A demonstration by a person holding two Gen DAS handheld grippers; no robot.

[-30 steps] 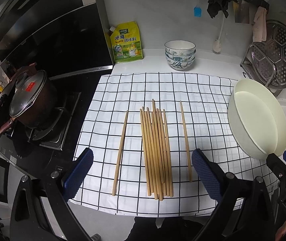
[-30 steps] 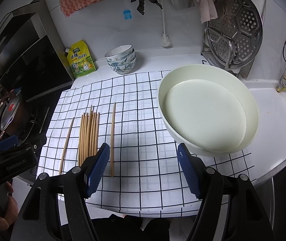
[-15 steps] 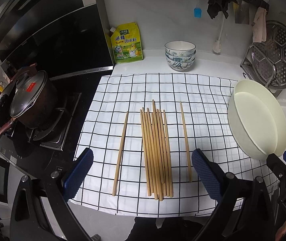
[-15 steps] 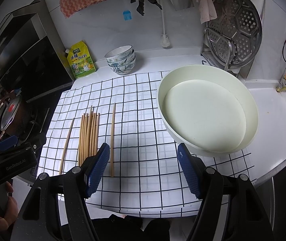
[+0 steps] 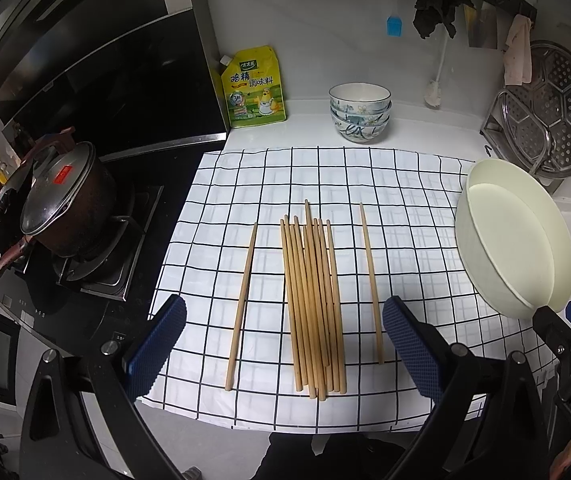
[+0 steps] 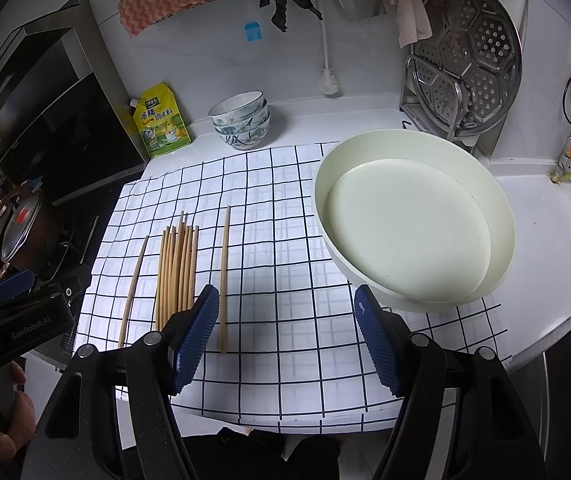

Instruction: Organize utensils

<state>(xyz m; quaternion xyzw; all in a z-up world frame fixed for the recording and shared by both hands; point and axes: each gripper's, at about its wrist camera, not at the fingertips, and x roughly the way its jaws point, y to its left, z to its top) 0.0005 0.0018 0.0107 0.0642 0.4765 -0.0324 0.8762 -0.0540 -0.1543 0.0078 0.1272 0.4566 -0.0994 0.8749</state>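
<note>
A bundle of several wooden chopsticks (image 5: 315,304) lies on the checked cloth (image 5: 405,208), with a single chopstick (image 5: 241,304) to its left and another single chopstick (image 5: 371,280) to its right. They also show in the right wrist view: the bundle (image 6: 177,264), the left single (image 6: 133,288), the right single (image 6: 224,276). My left gripper (image 5: 283,350) is open and empty, hovering over the near ends of the bundle. My right gripper (image 6: 287,338) is open and empty over bare cloth, right of the chopsticks. A cream round basin (image 6: 497,216) sits at the right.
Stacked patterned bowls (image 5: 359,116) and a yellow seasoning pouch (image 5: 255,88) stand at the back. A lidded pot (image 5: 61,200) sits on the stove at left. A steel steamer rack (image 6: 469,52) leans at back right. The counter edge lies below the cloth.
</note>
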